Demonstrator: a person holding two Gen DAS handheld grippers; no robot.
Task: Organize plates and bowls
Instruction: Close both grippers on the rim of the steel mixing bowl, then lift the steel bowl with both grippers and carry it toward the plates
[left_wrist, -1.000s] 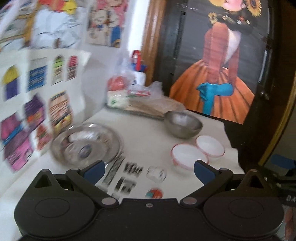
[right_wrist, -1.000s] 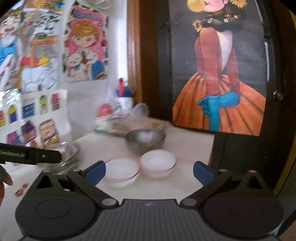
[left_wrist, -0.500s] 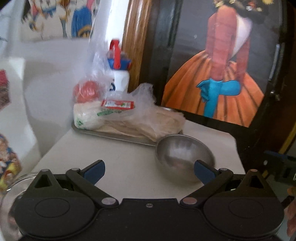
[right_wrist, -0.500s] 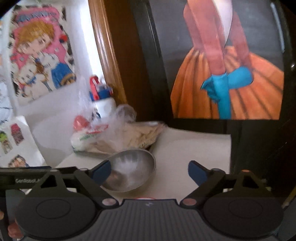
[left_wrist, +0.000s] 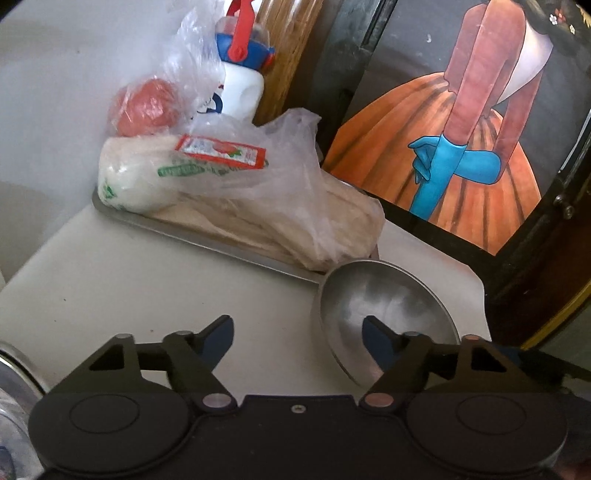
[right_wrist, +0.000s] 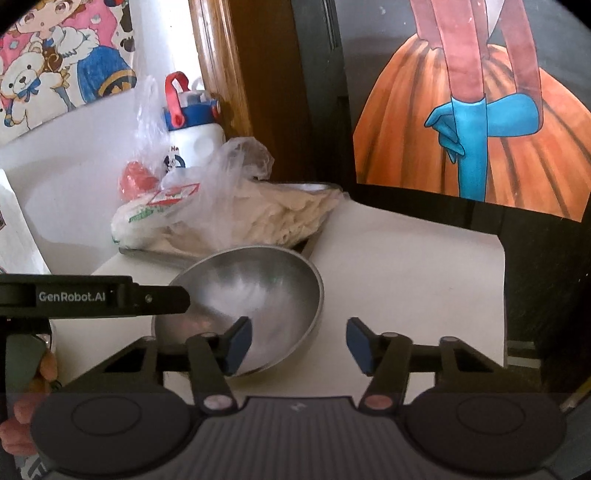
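A steel bowl (left_wrist: 388, 310) stands on the white table (left_wrist: 147, 288), just in front of a metal tray. My left gripper (left_wrist: 297, 338) straddles the bowl's left rim: one finger is inside the bowl, the other outside. Its jaws are closing, and the pads are still apart from the metal. In the right wrist view the same bowl (right_wrist: 258, 288) fills the middle. My right gripper (right_wrist: 299, 343) straddles its right rim, left pad inside, right pad outside, jaws closing with a gap on both sides. The left gripper's finger (right_wrist: 162, 299) reaches in from the left over the opposite rim.
A metal tray (left_wrist: 221, 245) piled with plastic bags of food (left_wrist: 258, 192) sits close behind the bowl, with a white bottle (left_wrist: 242, 85) behind it. A glass dish rim (left_wrist: 14, 369) shows at lower left. The table edge (right_wrist: 498, 295) and a dark door lie right. A hand (right_wrist: 37, 373) holds the left gripper.
Both grippers have moved forward to the steel bowl and dipped. The white bowls and the glass dish slid out of view. Both pairs of jaws have narrowed around the bowl's rim.
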